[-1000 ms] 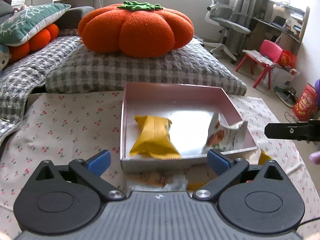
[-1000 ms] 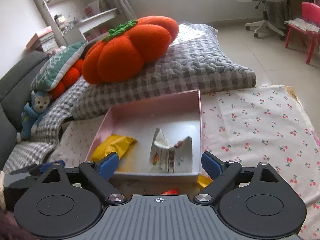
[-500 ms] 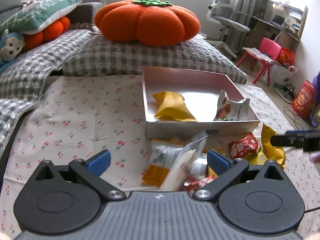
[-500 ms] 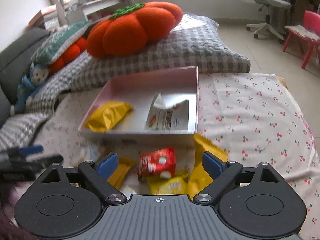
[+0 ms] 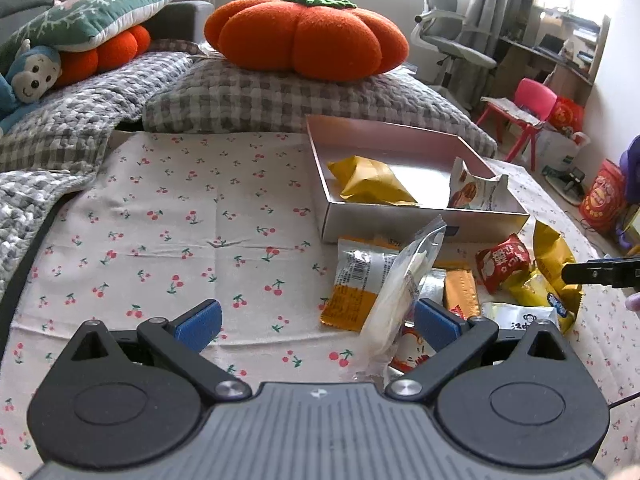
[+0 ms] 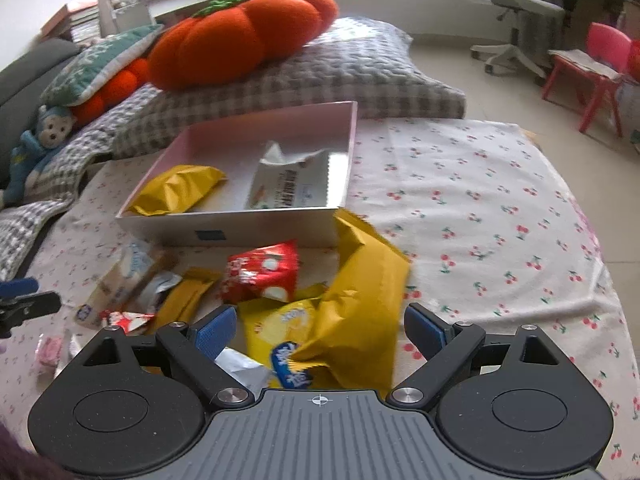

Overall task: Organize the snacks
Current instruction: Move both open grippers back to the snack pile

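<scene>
A pink box [image 5: 424, 222] [image 6: 256, 226] sits on the cherry-print cloth and holds a yellow packet [image 5: 370, 182] [image 6: 176, 190] and a white torn packet [image 5: 472, 192] [image 6: 296, 180]. A heap of loose snacks lies in front of it: a clear-wrapped white snack [image 5: 404, 284], a red packet [image 5: 504, 262] [image 6: 262, 272], a tall yellow bag [image 6: 360, 304]. My left gripper [image 5: 316, 322] is open over the cloth, left of the heap. My right gripper [image 6: 320, 326] is open with the yellow bag between its fingers, not clamped.
A checked pillow [image 5: 280, 100] with an orange pumpkin cushion [image 5: 308, 36] lies behind the box. A blue monkey toy [image 5: 24, 80] is far left. A pink chair [image 5: 528, 108] and an office chair [image 5: 452, 44] stand on the floor to the right.
Both grippers have pulled back from the box toward me. The heap of snacks in front of the box has come into view. The left gripper has also shifted left.
</scene>
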Demonstrator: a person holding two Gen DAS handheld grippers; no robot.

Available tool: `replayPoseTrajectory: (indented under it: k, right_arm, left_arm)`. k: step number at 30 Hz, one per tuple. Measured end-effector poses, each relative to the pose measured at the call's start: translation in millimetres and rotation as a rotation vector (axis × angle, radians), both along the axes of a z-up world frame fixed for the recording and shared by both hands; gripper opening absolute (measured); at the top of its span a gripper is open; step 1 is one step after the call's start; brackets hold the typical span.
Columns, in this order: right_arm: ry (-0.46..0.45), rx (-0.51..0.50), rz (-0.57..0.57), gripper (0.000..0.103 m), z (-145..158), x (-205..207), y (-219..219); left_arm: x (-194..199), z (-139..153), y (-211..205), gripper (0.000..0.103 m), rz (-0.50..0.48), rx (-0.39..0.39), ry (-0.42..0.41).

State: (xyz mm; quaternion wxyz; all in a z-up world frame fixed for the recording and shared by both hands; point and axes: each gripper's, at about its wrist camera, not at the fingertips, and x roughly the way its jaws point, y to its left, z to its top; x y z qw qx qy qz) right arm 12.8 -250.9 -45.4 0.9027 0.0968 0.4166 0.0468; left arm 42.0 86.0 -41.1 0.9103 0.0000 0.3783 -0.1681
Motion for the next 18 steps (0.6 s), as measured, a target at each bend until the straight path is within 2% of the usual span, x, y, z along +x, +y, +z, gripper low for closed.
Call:
replayPoseTrajectory:
  k: [7, 11, 18]
  right_arm:
    - [0.031, -0.023, -0.008, 0.093, -9, 4, 1]
    - [0.04, -0.011, -0.022, 0.093, -13, 9, -2]
    - [0.077, 0.046, -0.075, 0.093, -22, 18, -13]
  left_arm:
    - [6, -10, -13, 0.102, -0.037, -0.036, 0.039]
    - [9, -15, -25, 0.094, -0.071, -0.032, 0.061]
    - [17, -22, -32, 0.076, -0.108, -0.079, 0.12]
